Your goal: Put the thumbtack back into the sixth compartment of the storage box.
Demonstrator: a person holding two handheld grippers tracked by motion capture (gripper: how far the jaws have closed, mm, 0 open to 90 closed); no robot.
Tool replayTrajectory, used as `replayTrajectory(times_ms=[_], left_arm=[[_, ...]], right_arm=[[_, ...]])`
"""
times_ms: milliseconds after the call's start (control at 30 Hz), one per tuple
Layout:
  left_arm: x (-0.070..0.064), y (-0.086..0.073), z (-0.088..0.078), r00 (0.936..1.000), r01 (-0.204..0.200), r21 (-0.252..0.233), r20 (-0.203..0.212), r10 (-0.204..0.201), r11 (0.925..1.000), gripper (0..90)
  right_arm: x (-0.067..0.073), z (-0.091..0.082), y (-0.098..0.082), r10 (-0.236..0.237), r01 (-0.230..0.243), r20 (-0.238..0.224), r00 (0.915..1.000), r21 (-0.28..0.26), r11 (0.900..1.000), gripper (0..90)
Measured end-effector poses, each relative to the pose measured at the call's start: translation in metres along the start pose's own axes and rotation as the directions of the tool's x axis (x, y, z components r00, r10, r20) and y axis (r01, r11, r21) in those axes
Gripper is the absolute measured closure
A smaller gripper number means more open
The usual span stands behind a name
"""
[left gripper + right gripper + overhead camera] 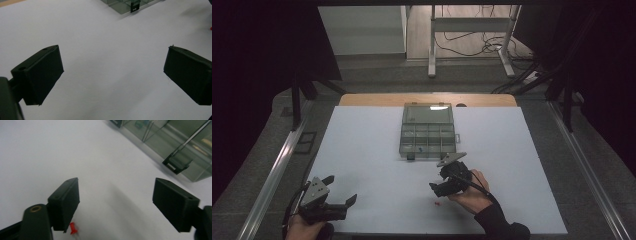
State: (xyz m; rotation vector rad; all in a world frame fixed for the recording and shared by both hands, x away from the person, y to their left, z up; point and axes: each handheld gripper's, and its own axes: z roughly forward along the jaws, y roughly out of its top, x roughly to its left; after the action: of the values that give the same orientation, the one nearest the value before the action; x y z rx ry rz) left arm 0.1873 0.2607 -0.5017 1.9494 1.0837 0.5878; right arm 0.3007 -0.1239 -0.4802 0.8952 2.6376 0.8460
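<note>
My right gripper [438, 189] sits lower centre-right of the high view, low over the white sheet [372, 150], jaws apart with nothing between them. The red pushpin [437, 204] lies loose on the sheet just below the gripper tips there. In the right gripper view it's at the bottom edge [73, 228], just beside the underside of the left-hand jaw, not inside the gap, so I'm not lined up for a pinch yet. My guess is I need to shift so the pin falls between the pads before closing.

Clear compartment box [428, 131] is at upper centre of the sheet, lid open and tipped back, which leaves the cells reachable from my side. A few small bits sit in the front cells, too small to identify. Its black latch [176, 165] shows upper right in the right gripper view.

Left gripper [343, 199] is parked lower left, jaws wide apart and empty, bare sheet between them [112, 75]. It's out of the way, likely on standby.
</note>
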Motion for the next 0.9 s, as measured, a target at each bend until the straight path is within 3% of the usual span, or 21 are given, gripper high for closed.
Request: replayTrajectory(times_ms=[300, 567, 900], left_arm=[[0.000, 0.000, 0.000, 1.0000, 0.003, 0.001, 0.001, -0.003, 1.0000, 3.0], [0.000, 0.000, 0.000, 1.0000, 0.001, 0.002, 0.001, -0.001, 1.0000, 3.0], [-0.001, 0.000, 0.000, 1.0000, -0.002, 0.003, 0.001, 0.002, 1.0000, 3.0]], right_arm=[[0.007, -0.004, -0.011, -0.010, 0.011, -0.029, 0.9995, 0.029, 1.000, 32.8], [0.018, -0.004, -0.020, -0.068, 0.072, -0.066, 0.9955, 0.056, 0.996, 55.1], [0.031, 0.006, -0.029, -0.101, 0.117, -0.130, 0.9863, 0.118, 0.986, 71.1]])
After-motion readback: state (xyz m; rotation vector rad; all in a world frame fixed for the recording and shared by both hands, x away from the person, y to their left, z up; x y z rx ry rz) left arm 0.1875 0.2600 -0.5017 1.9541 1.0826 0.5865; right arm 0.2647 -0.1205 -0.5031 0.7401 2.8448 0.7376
